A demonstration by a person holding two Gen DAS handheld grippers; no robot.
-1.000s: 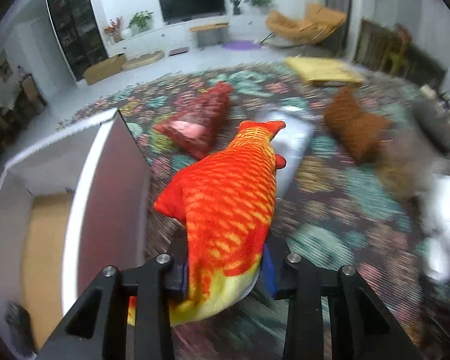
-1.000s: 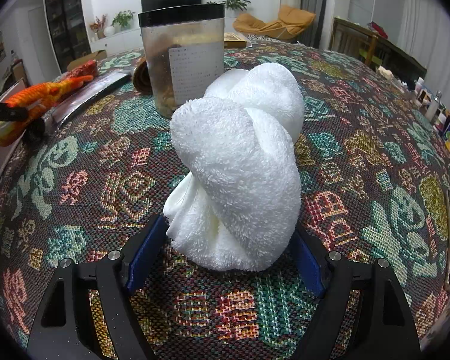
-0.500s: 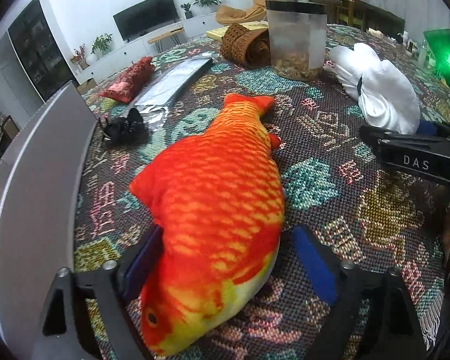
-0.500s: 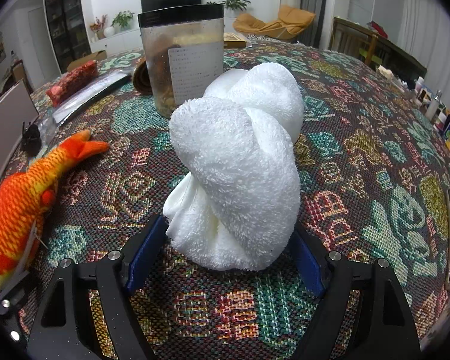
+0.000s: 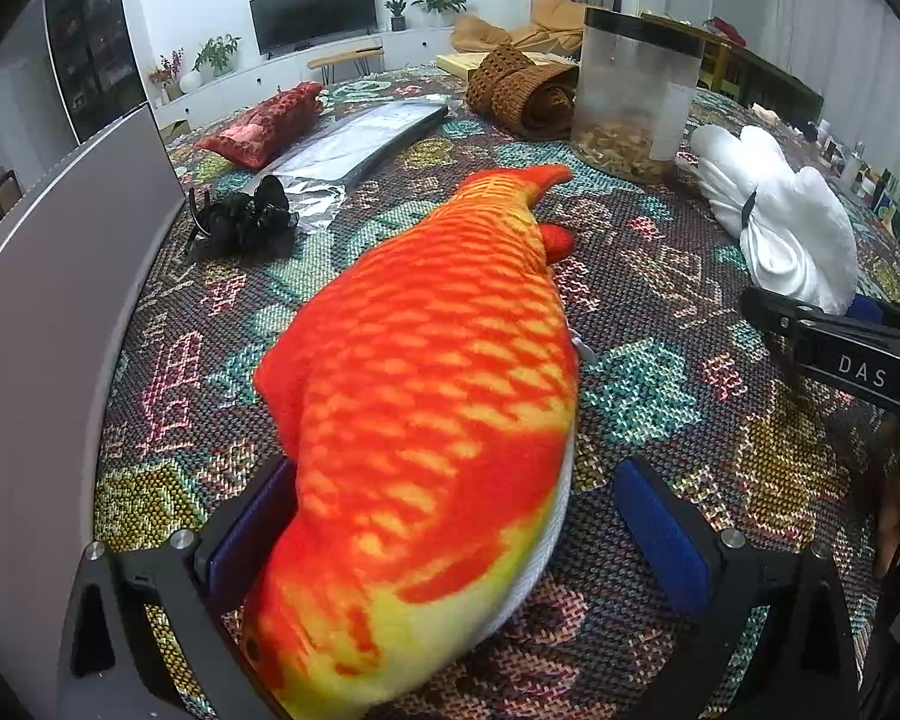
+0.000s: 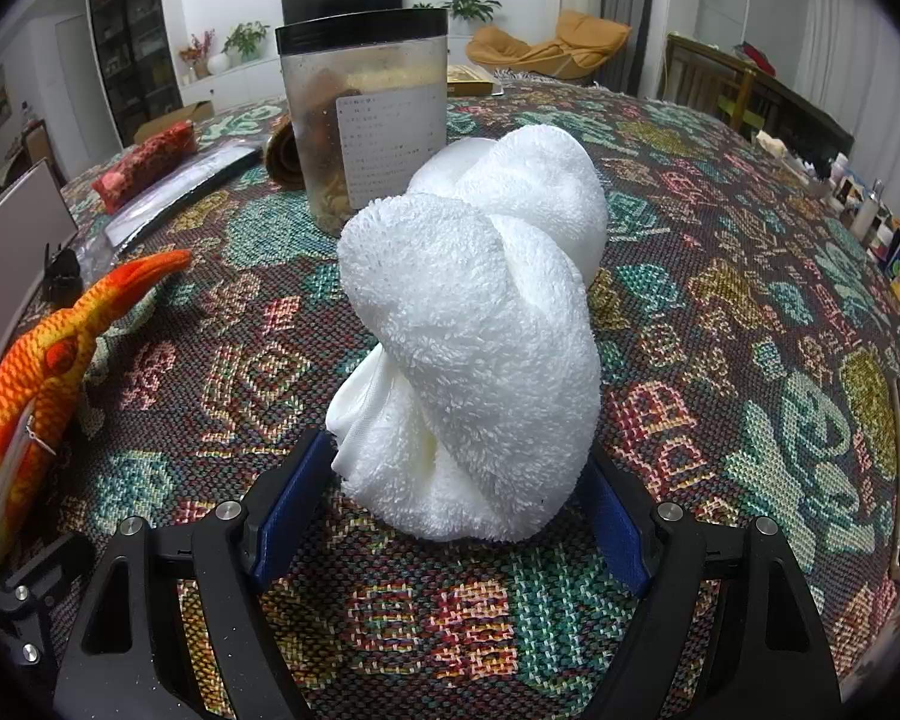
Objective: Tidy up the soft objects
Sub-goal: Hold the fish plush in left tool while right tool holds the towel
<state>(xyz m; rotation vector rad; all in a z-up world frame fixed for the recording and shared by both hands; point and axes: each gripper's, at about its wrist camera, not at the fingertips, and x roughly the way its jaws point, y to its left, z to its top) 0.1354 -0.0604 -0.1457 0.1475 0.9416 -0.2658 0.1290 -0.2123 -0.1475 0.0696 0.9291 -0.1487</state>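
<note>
An orange and yellow plush fish [image 5: 438,390] lies flat on the patterned tablecloth [image 5: 660,396]; its tail end shows in the right wrist view [image 6: 36,372]. My left gripper [image 5: 456,468] straddles its head end with the jaws opening. The right pad stands clear of the fish and the left pad is close against its side. A knotted white towel [image 6: 480,330] rests on the cloth, and my right gripper [image 6: 456,456] is shut on its lower part, with both blue pads against its sides. The towel [image 5: 780,228] and one of that gripper's fingers [image 5: 810,330] show at the right of the left wrist view.
A white box wall [image 5: 60,300] rises along the left. Behind stand a clear jar with a black lid [image 6: 366,120], a brown knit roll [image 5: 522,90], a silver foil bag [image 5: 354,144], a red pouch [image 5: 264,126] and a black clip [image 5: 246,216].
My left gripper came down from beside the white box with the fish, laid it on the cloth and opened its jaws. The right gripper and the towel stayed still.
</note>
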